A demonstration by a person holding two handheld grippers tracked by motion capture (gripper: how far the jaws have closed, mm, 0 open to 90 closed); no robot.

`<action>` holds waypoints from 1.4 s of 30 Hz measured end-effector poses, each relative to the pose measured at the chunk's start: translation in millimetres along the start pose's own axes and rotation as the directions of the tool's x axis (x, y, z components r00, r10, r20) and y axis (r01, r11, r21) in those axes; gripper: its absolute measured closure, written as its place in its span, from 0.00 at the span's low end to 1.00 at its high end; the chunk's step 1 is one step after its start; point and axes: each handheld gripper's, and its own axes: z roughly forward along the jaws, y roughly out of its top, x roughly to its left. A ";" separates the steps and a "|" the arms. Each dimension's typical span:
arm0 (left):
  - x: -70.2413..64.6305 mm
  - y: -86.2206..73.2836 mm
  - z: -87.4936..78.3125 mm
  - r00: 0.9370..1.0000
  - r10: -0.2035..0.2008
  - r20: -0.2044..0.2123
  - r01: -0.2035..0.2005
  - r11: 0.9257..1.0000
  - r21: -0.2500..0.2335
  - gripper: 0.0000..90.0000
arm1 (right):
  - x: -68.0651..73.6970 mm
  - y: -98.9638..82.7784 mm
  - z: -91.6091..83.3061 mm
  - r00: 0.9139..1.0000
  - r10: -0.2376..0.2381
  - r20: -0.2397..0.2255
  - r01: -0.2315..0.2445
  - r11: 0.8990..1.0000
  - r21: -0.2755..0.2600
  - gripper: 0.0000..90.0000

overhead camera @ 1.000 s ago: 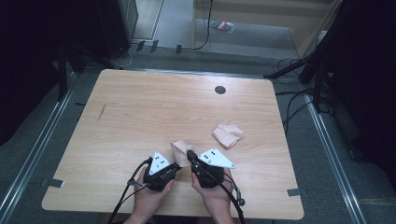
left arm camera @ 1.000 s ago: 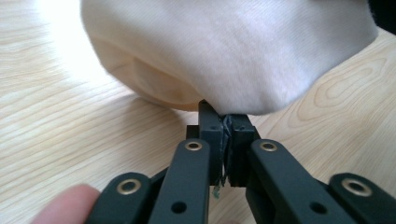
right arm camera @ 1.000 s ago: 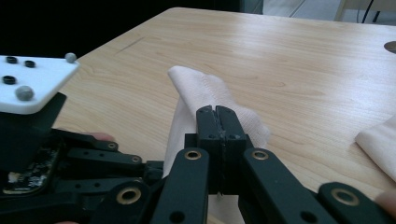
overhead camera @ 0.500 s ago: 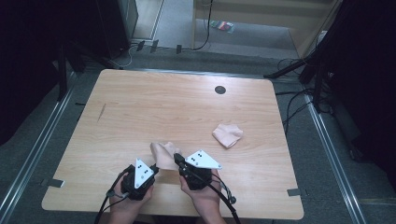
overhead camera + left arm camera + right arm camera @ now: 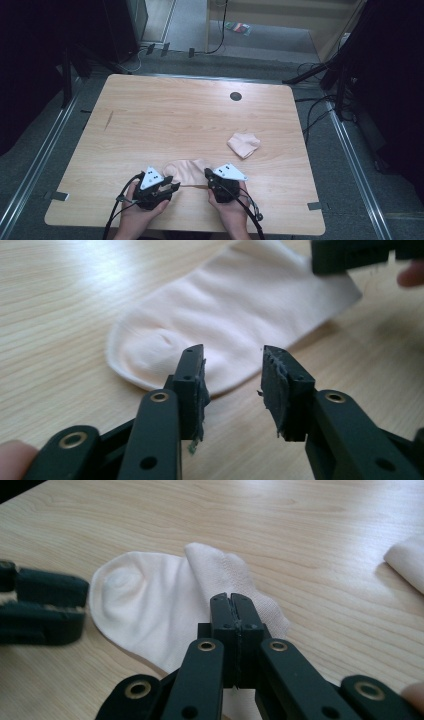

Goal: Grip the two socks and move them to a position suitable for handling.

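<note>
Two grippers worked at the near edge of the table, and from where I stood the job looked only partly done. The right gripper (image 5: 234,602) had its jaws pressed tight together on the edge of a pale pink sock (image 5: 150,605), pinching the fabric near what seemed to be the cuff, where the cloth was folded over on itself. The left gripper (image 5: 233,375) stood with its jaws well parted and nothing between them, poised just short of the sock's rounded end (image 5: 165,347), close to the cloth but not on it. In the high view the sock (image 5: 186,170) lay flat on the wooden table (image 5: 165,115) between the left gripper (image 5: 172,187) and the right gripper (image 5: 206,175), close to the person's side. Farther out to the right a second sock (image 5: 243,144) sat apart as a folded bundle, which I took as finished work. My guess was that one sock had been folded and this one was only started: the free end had yet to be gripped and the fold itself had yet to be made. I could make out no brand, label or writing on the socks, the grippers or the table.
</note>
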 end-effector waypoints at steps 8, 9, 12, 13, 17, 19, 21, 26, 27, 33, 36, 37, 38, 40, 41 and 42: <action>34.9 6.5 -0.1 0.988 -0.129 -0.087 0.125 0.991 -0.046 0.58 | -0.8 -2.9 -1.7 0.999 -0.011 -0.043 0.012 1.000 0.024 0.86; 37.3 7.5 3.0 0.987 -0.132 -0.089 0.129 0.991 -0.039 0.58 | -1.8 -2.2 -3.6 0.998 -0.012 -0.061 0.013 1.000 0.018 0.79; 42.4 10.2 11.6 0.988 -0.132 -0.084 0.133 0.991 -0.004 0.58 | -11.9 4.2 -15.2 0.999 0.017 -0.050 -0.019 0.999 -0.027 0.70; 43.2 10.3 14.1 0.988 -0.135 -0.082 0.136 0.991 0.006 0.59 | -16.2 5.4 -17.9 0.999 0.032 -0.041 -0.034 0.999 -0.037 0.70; 44.4 8.8 18.6 0.989 -0.129 -0.072 0.132 0.991 0.034 0.67 | -36.1 4.9 -18.5 0.997 0.074 0.022 -0.074 0.997 -0.004 0.69; 44.8 8.3 18.8 0.989 -0.132 -0.061 0.134 0.990 0.040 0.77 | -42.1 -0.2 -9.0 0.997 0.069 0.029 -0.070 0.996 0.060 0.68; 45.2 8.0 18.3 0.990 -0.131 -0.055 0.133 0.990 0.044 0.80 | -42.6 -4.4 -0.8 0.998 0.058 0.031 -0.060 0.993 0.103 0.68; 46.7 5.4 15.6 0.988 -0.146 -0.040 0.148 0.988 0.048 0.90 | -35.2 -7.3 6.8 1.000 0.020 0.004 -0.020 0.991 0.130 0.73; 46.7 4.9 15.1 0.988 -0.149 -0.035 0.150 0.987 0.048 0.91 | -32.4 -8.5 8.3 1.000 -0.006 0.026 0.002 0.990 0.144 0.75; 44.5 1.8 10.5 0.987 -0.160 -0.010 0.161 0.986 0.051 0.97 | -24.5 -9.8 7.6 0.996 -0.083 0.043 0.075 0.985 0.157 0.96; 42.3 -0.3 6.1 0.988 -0.151 -0.006 0.152 0.987 0.052 1.00 | -23.7 -6.7 0.0 0.997 -0.069 0.022 0.065 0.987 0.149 0.97; 41.0 -0.8 4.4 0.988 -0.153 0.001 0.153 0.987 0.054 1.00 | -23.9 -5.1 -3.9 0.998 -0.069 0.012 0.067 0.988 0.141 0.97; 39.8 -1.7 2.6 0.989 -0.150 0.007 0.150 0.987 0.055 1.00 | -23.9 -3.4 -8.2 0.998 -0.069 0.008 0.067 0.988 0.137 0.97; 36.2 -3.0 -0.9 0.989 -0.146 0.013 0.145 0.988 0.057 1.00 | -24.4 -1.3 -16.7 0.997 -0.072 0.001 0.072 0.988 0.133 0.97; 34.2 -3.7 -2.5 0.990 -0.142 0.017 0.141 0.988 0.058 1.00 | -24.6 -1.2 -20.2 0.997 -0.076 0.000 0.076 0.988 0.135 0.96; 32.2 -4.2 -3.3 0.990 -0.142 0.021 0.141 0.988 0.056 1.00 | -26.5 -3.1 -26.2 0.997 -0.083 -0.004 0.083 0.986 0.143 0.97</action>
